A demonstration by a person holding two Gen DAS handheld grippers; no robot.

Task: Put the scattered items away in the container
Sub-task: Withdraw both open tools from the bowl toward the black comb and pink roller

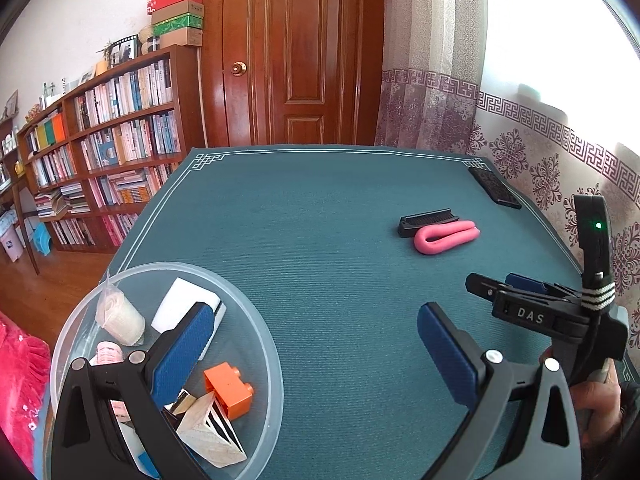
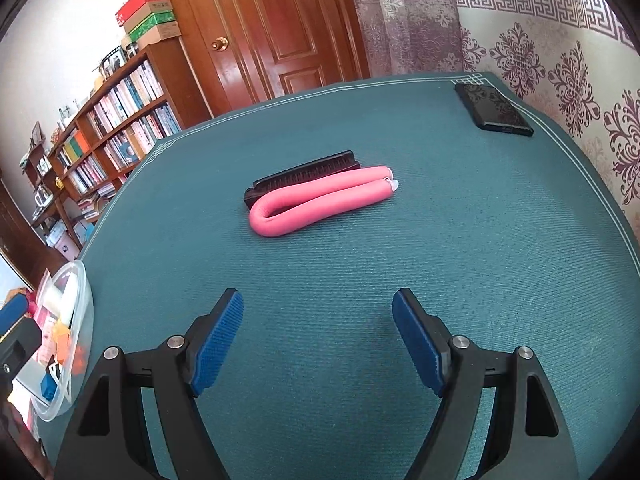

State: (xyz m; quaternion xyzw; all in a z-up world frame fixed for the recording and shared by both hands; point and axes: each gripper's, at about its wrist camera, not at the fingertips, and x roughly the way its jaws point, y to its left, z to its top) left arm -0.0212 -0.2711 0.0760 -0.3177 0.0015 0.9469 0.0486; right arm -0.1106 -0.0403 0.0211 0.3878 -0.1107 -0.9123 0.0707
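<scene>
Teal matting covers the counter [image 2: 360,264], which stands before a wooden door [image 1: 292,52] and a bookshelf [image 1: 108,140]. At its near-left corner sits the bowl [image 1: 264,344], a clear round container that already holds an orange brick [image 1: 229,389], a white block [image 1: 180,308], a wrapped roll [image 1: 120,318] and a wooden prism [image 1: 210,432]. The left claw [image 1: 316,356] is spread and empty, one pad above the bowl's contents and the other over bare matting, a pose that suggests a release point over the bowl. The right claw [image 2: 318,344] is likewise spread and empty, low over the mat and aimed at the two loose items. The pink tube [image 2: 320,204], folded into a U, lies mid-counter touching a black comb [image 2: 304,172] just behind it; both remain to be tidied. A phone [image 2: 494,110] lies at the far-right corner, well apart. Because the tube is nearer and unobstructed, it is probably the next pick.
</scene>
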